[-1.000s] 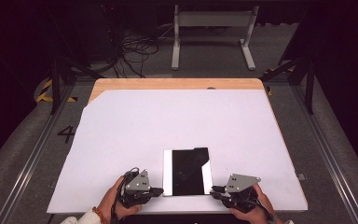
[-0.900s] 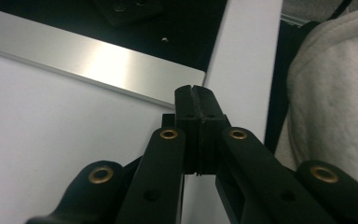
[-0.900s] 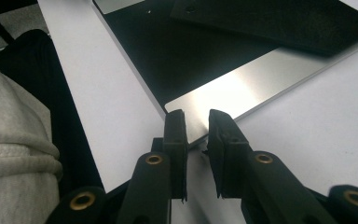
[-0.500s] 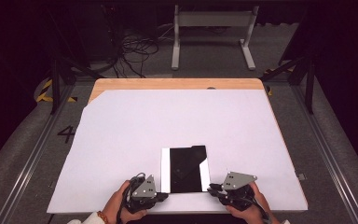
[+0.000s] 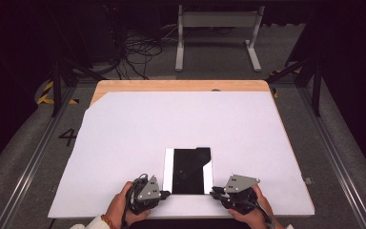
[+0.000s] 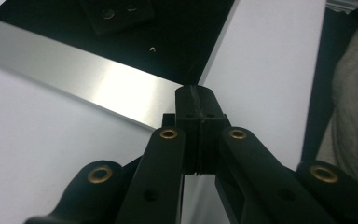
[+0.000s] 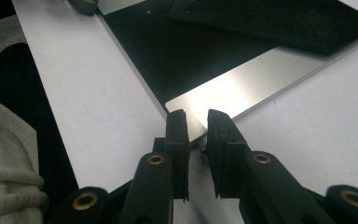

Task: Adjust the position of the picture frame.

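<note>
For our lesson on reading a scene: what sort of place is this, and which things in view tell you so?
Probably a lab or studio set up for recording handling work. A table with a plain white cover stands in a dark room, cables lie loose on the grey floor behind it, and metal rails run along both its sides.

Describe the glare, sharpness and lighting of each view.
High view: the white table is evenly lit against a dark room, the picture soft and grainy. Left gripper view: a bright sheen runs along the tablet's silver edge; the left gripper is fairly sharp, with the fabric at the right edge blurred. Right gripper view: glare on the tablet corner just beyond the right gripper.
</note>
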